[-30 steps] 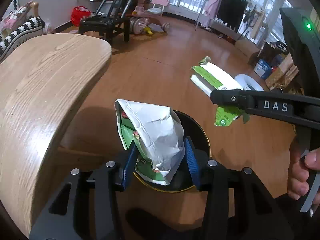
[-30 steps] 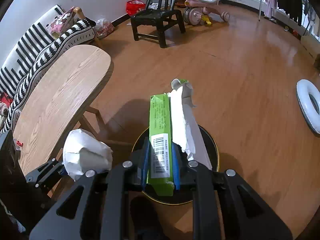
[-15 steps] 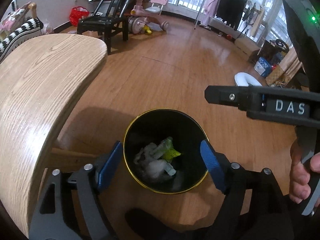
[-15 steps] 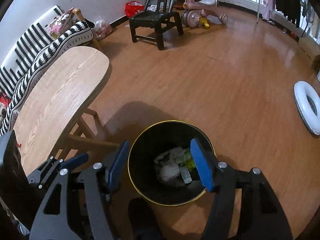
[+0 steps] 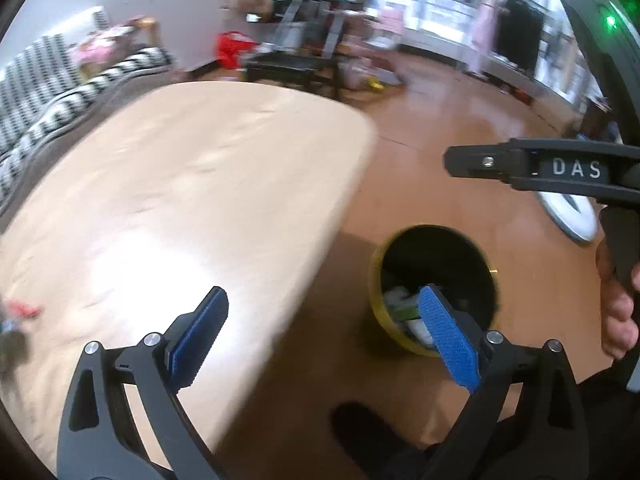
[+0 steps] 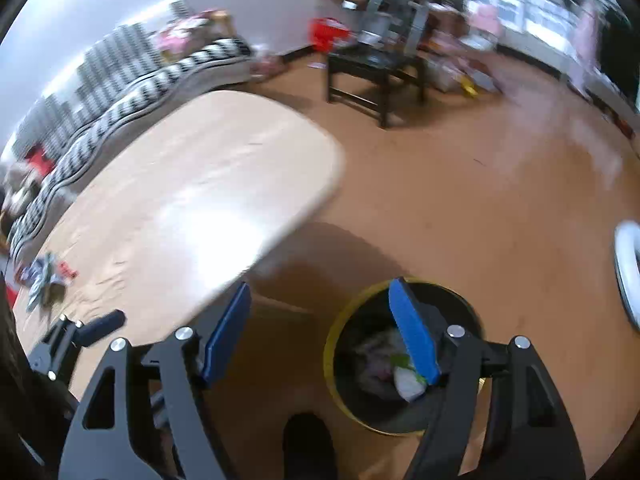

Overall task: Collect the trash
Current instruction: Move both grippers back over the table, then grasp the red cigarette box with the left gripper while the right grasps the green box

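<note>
Several crumpled wrappers [image 6: 400,368] already lie inside the black bin [image 6: 340,344] on the floor just beside the wooden table [image 5: 180,200], but more scraps [image 6: 44,276] sit at the table's far left edge, so collecting looks unfinished. Both the left gripper [image 5: 320,340] and right gripper [image 6: 320,332] tilt downward, jaws opening with nothing between them

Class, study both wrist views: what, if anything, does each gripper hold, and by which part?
Nothing is held. The left gripper and right gripper are both empty, their jaws opening with nothing between them. Wrappers lie inside the black bin.
</note>
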`<state>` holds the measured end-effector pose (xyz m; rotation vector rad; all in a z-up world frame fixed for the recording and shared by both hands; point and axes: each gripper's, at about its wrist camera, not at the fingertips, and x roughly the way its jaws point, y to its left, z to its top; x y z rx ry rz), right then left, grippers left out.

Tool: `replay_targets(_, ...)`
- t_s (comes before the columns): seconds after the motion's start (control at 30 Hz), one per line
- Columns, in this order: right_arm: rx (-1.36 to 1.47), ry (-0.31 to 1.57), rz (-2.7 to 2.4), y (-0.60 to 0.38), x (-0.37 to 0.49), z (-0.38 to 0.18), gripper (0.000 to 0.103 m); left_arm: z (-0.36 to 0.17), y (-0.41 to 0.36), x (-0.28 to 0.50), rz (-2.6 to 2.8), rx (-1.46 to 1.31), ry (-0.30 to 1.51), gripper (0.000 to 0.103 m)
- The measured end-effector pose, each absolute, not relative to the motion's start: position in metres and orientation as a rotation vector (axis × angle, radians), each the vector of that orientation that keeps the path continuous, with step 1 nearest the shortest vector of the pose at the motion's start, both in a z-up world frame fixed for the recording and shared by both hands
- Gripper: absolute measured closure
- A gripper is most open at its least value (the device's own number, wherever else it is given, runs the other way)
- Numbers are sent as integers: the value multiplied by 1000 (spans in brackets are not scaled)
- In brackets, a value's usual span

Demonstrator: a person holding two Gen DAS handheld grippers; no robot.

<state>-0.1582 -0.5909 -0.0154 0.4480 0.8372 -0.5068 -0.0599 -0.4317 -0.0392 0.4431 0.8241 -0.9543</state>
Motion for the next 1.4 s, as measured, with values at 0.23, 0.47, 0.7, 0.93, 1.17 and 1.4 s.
replay_targets(0.23,345,834,-298,-497,-76,3,33,-6,-292,1,-724,296,818,10)
replay_targets(0.47,261,832,-84,-391,-3,18,33,9,-138,38,-489,151,797,10)
replay_targets(0.7,193,852,72,-307,47,16,38,7,-40,71,-326,26,805,10)
replay_targets(0.93,199,870,140,-272,91,2,46,3,-13,100,-298,3,754,10)
replay_targets(1.17,245,888,175,-269,126,-14,47,-15,-26,153,-322,20,744,10)
replay_targets(1.4,274,899,182,-264,160,-22,47,-21,-52,193,-319,100,703,10)
